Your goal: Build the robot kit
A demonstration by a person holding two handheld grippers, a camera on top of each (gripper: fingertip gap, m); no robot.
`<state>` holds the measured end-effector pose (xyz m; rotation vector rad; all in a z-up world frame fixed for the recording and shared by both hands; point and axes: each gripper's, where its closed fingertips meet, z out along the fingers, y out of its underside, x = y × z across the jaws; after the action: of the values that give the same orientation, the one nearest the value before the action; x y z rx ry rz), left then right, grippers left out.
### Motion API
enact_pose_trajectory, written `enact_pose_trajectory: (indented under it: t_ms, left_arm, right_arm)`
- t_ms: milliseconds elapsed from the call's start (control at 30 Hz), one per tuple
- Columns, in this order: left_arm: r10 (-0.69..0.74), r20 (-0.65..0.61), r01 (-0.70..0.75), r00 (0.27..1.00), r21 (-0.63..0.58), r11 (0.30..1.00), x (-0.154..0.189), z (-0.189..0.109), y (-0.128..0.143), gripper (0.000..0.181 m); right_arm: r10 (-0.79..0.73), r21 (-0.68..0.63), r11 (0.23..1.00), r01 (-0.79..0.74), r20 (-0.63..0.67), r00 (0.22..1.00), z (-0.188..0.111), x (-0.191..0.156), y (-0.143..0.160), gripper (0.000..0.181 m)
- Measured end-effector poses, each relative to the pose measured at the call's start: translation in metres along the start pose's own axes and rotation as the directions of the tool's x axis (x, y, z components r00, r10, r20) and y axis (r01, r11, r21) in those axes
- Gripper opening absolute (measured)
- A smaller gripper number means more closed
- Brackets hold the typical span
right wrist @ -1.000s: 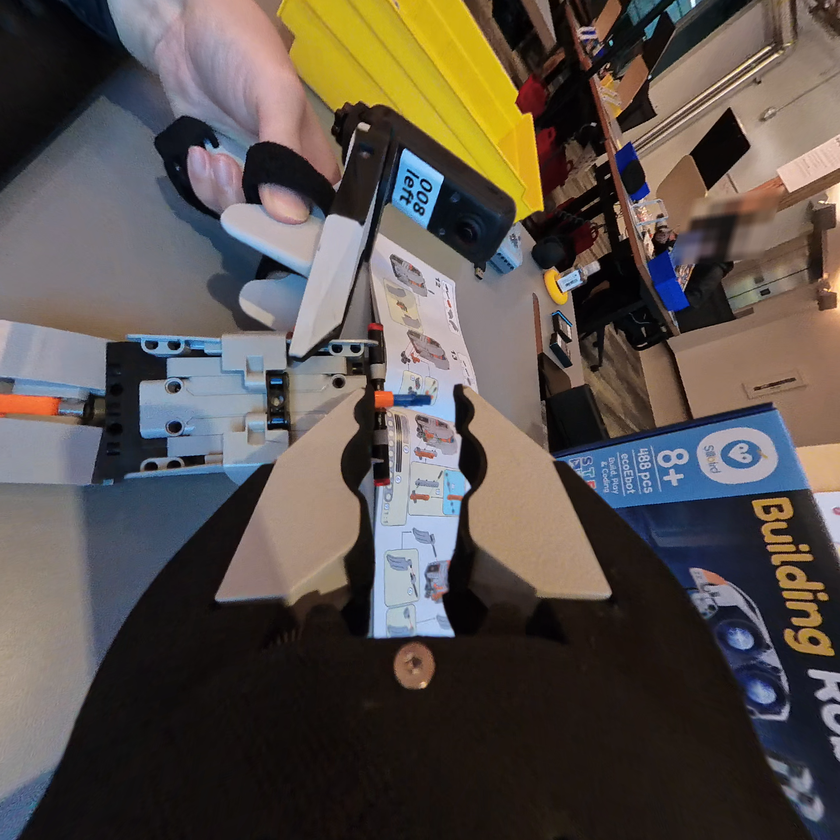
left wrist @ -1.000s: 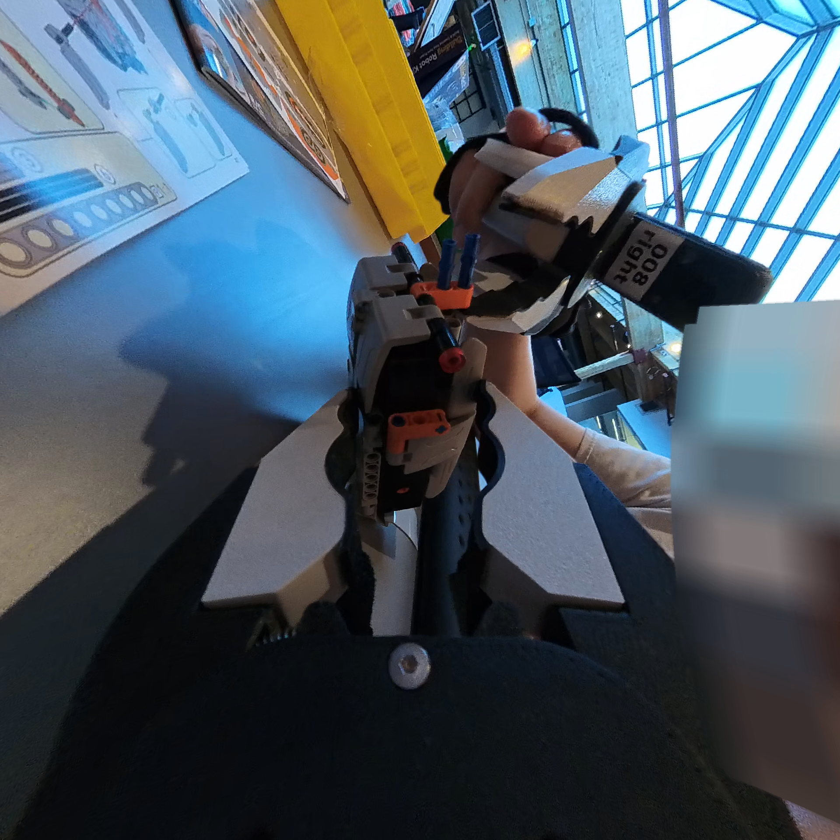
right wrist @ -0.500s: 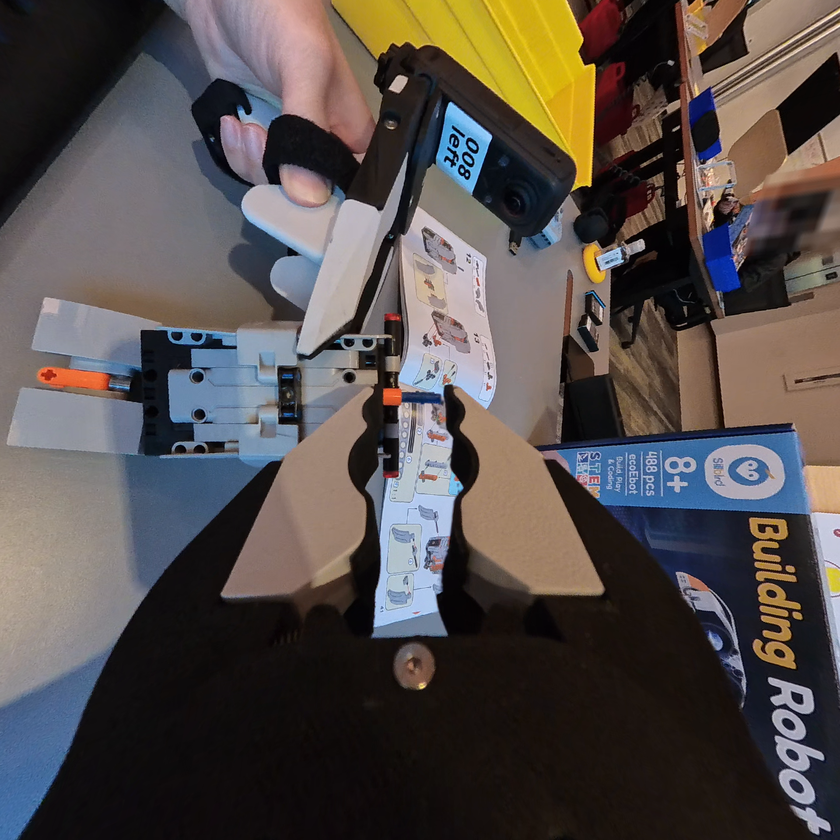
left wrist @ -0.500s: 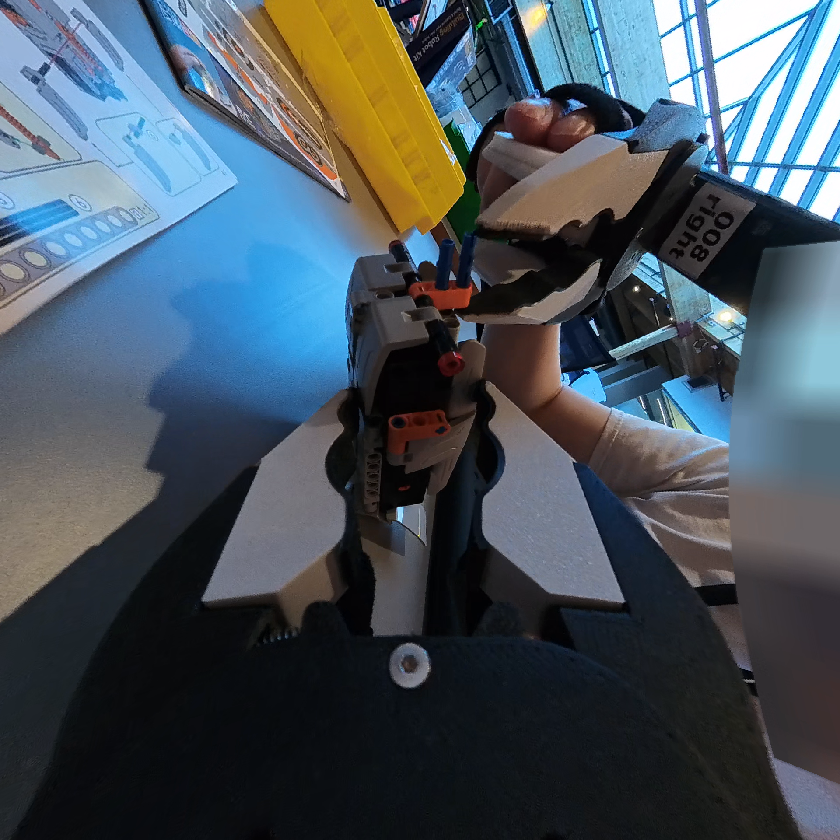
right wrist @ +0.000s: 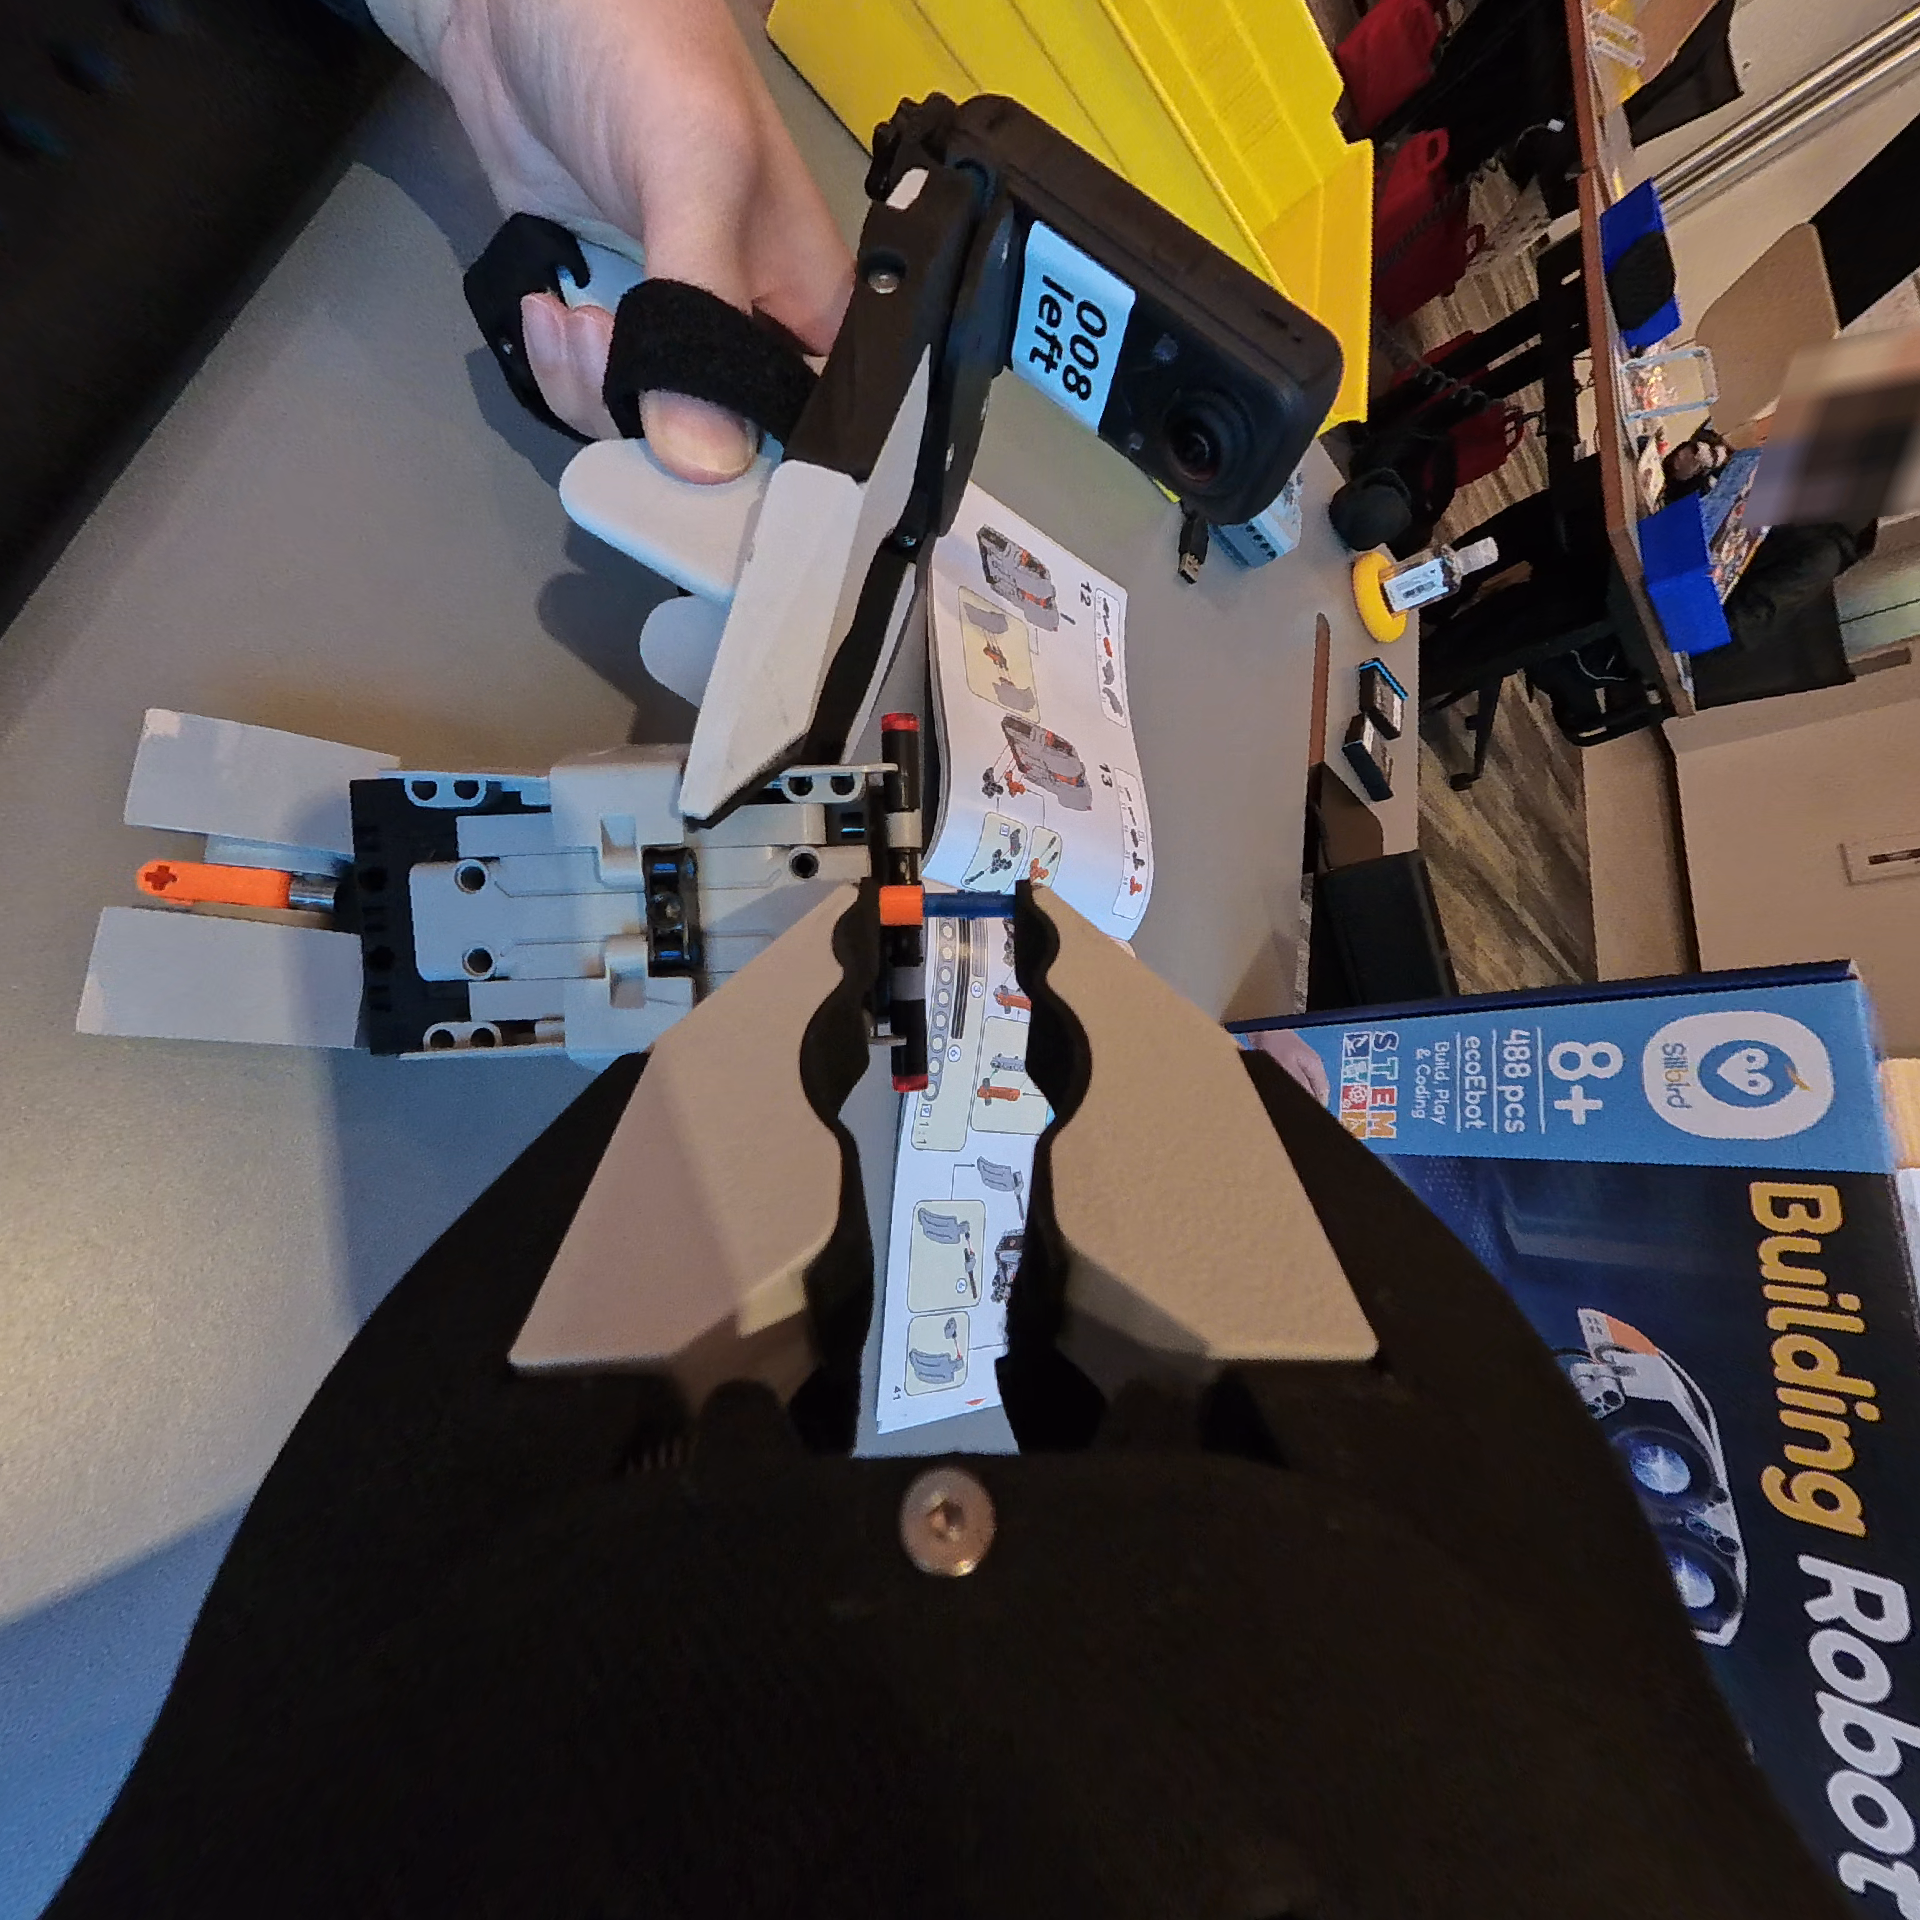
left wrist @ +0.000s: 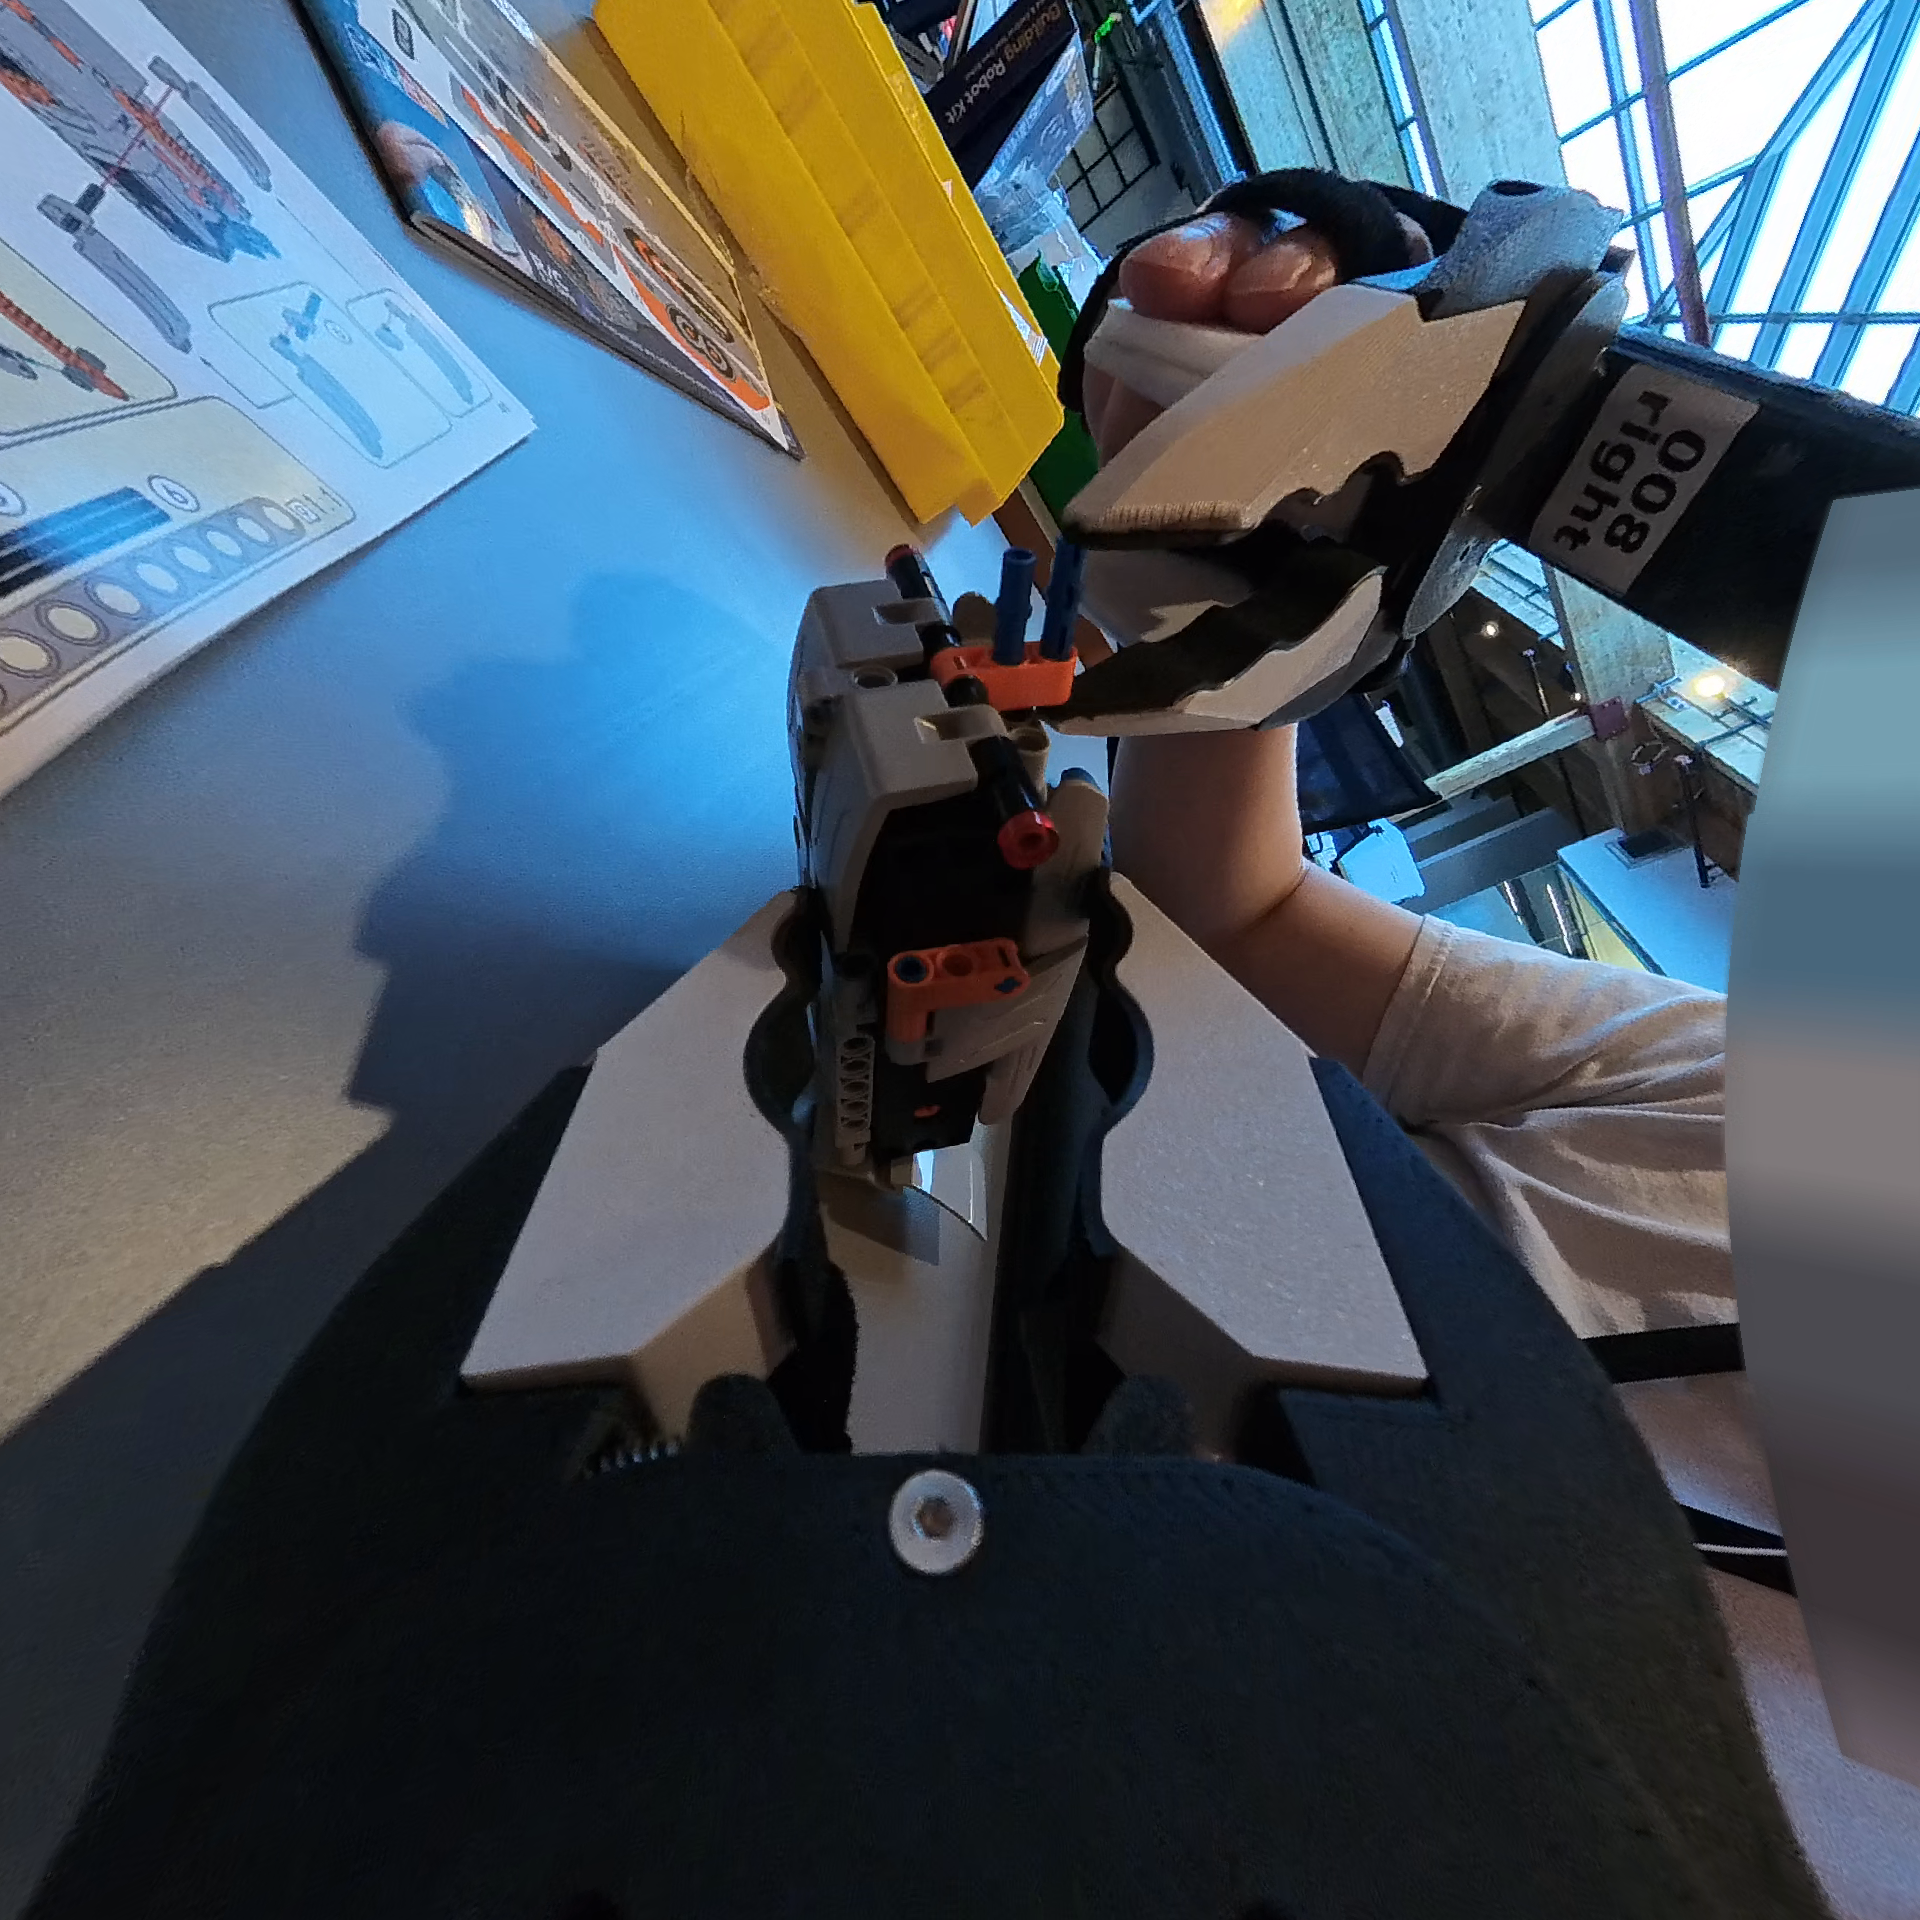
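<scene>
My left gripper (left wrist: 951,899) is shut on a grey and black brick-built model (left wrist: 894,790), held just over the grey table (left wrist: 260,831). An orange connector (left wrist: 1003,670) with two blue pins sits at the model's far end. My right gripper (left wrist: 1060,623) comes in from the upper right and is shut on that connector, one finger on the pin tips and the other against the orange part. In the right wrist view the right gripper (right wrist: 940,904) has the connector (right wrist: 899,904) between its tips. The model (right wrist: 540,894) stretches left there, with an orange axle (right wrist: 218,881) at its end.
An open instruction booklet (right wrist: 1039,675) lies on the table beyond the model; it also shows in the left wrist view (left wrist: 208,364). A blue kit box (right wrist: 1662,1195) lies to the right. Yellow bins (left wrist: 862,239) stand at the table's far edge. A person's hands hold both grippers. The left gripper's tips are roughly 5 centimetres from the right gripper's. My left tips are roughly 10 centimetres from the orange axle (right wrist: 218,881).
Both grippers keep their grip. The right gripper has tilted and drawn back a little, so the right wrist view now takes in the whole model. Its fingers look slightly closer together.
</scene>
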<state>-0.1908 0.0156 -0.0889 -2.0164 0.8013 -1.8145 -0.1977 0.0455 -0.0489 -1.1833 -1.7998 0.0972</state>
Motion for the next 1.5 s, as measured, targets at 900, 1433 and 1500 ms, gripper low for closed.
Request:
enact_pose_trajectory:
  t_ms: [900,1433,1500]
  left_arm:
    - [0.016,0.009,-0.016,1.000,-0.001,1.000,-0.0001,-0.0004,0.0001,0.050]
    - [0.007,0.003,-0.007,1.000,-0.011,1.000,-0.0005,0.0009,0.0022,0.050]
    - [0.004,0.002,-0.004,1.000,-0.011,1.000,-0.0008,0.0009,0.0022,0.050]
  right_arm:
    - [-0.013,-0.047,0.999,0.012,-0.003,1.000,0.0006,-0.0004,0.0001,0.023]
    - [-0.003,-0.058,0.998,0.004,0.011,1.000,0.0020,-0.0026,0.0010,0.022]
    - [-0.008,-0.063,0.998,0.009,0.010,1.000,0.0023,-0.0029,0.0014,0.022]
